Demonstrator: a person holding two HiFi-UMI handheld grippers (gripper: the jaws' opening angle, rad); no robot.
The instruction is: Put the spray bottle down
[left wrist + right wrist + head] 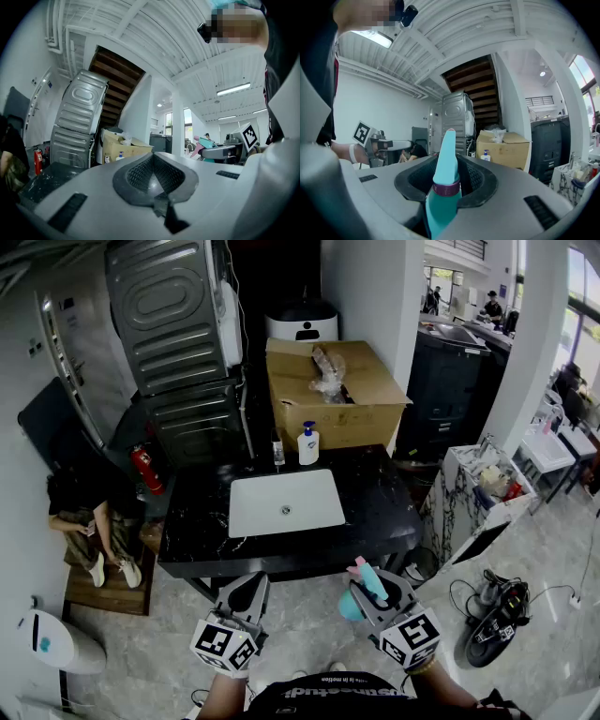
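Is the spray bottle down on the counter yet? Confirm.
No, the spray bottle is clamped in the right gripper, held short of the black counter.

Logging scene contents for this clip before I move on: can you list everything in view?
spray bottle: 1, teal with pink trigger, held low at right
counter: 1, black, ahead
sink: 1, white, set in the counter
soap dispenser: 1, white and blue, counter's back edge
small bottle: 1, colour unclear, left of the soap dispenser
box: 1, brown cardboard, behind the counter
washers: 2, grey, stacked behind the counter's left
fire extinguisher: 1, red, left of the counter
seated person: 1, dark top, far left
cables: a tangle, black, floor at right
left gripper: 1, grey, fingers together, empty
right gripper: 1, grey, shut on the spray bottle
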